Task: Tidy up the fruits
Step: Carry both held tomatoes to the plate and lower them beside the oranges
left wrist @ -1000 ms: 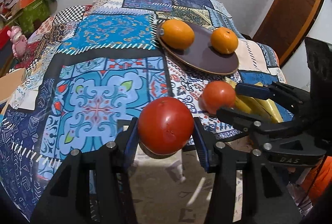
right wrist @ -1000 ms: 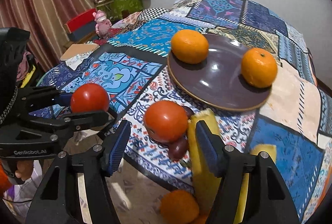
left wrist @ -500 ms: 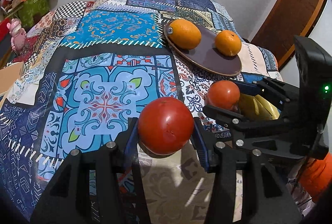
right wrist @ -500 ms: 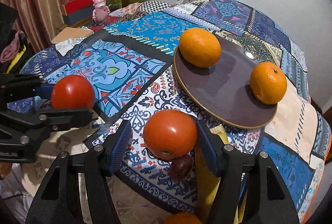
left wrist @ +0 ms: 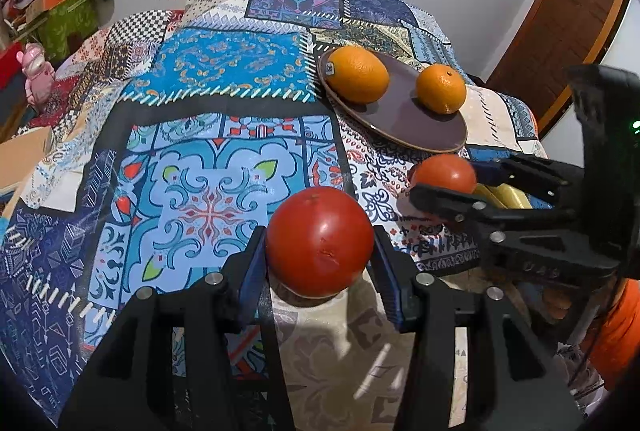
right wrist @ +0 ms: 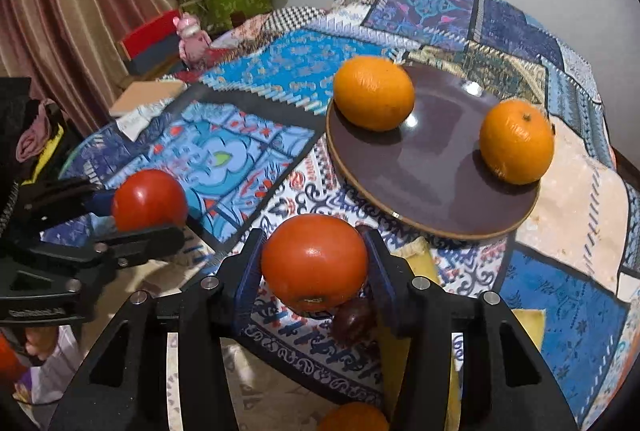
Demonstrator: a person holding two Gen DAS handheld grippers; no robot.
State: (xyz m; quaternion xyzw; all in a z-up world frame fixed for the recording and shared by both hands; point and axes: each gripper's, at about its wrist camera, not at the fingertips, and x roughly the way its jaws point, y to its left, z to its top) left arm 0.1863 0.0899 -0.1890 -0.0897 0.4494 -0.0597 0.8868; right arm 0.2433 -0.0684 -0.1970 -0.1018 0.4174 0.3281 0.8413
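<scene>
My left gripper (left wrist: 320, 251) is shut on a red tomato (left wrist: 320, 241), held over the near edge of the patchwork table. My right gripper (right wrist: 314, 263) is shut on an orange-red tomato (right wrist: 314, 261), lifted above the cloth near the bananas (right wrist: 416, 259). Each gripper shows in the other view: the right (left wrist: 444, 179) and the left (right wrist: 146, 209). A dark brown plate (right wrist: 440, 171) holds two oranges (right wrist: 374, 93) (right wrist: 516, 141); it also shows in the left wrist view (left wrist: 404, 115).
A dark plum-like fruit (right wrist: 354, 321) lies under my right gripper beside the bananas. Another orange (right wrist: 354, 417) lies below the table edge. Boxes, a pink toy (right wrist: 192, 35) and a curtain stand at the left. A wooden door (left wrist: 568, 27) is at the right.
My right gripper closed on the orange-red tomato and lifted it off the cloth. Both grippers moved a little forward toward the plate. The left tomato stays gripped.
</scene>
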